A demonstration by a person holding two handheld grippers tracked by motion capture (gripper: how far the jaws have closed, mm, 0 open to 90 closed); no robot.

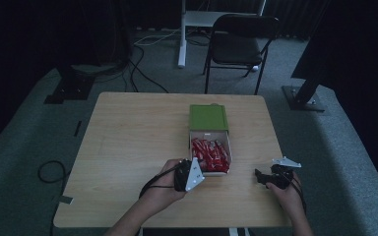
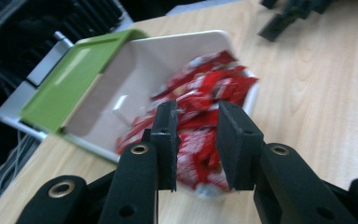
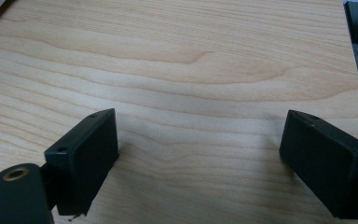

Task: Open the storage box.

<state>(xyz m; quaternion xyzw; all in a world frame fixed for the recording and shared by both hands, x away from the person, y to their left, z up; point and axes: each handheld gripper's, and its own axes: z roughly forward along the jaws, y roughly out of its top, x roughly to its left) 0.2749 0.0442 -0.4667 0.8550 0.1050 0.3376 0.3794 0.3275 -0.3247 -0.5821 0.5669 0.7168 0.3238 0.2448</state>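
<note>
A white box with a green sliding lid pushed back lies right of the table's middle, and several red packets fill its uncovered half. My left gripper is at the box's near left corner. In the left gripper view its jaws stand a narrow gap apart just above the red packets, near the rim of the box, with nothing clearly held. The lid lies beyond. My right gripper rests on the table right of the box, open wide over bare wood.
The wooden table stretches to the left of the box. A black folding chair and a white desk leg stand beyond the far edge. Cables lie on the grey carpet. My right gripper lies far off in the left gripper view.
</note>
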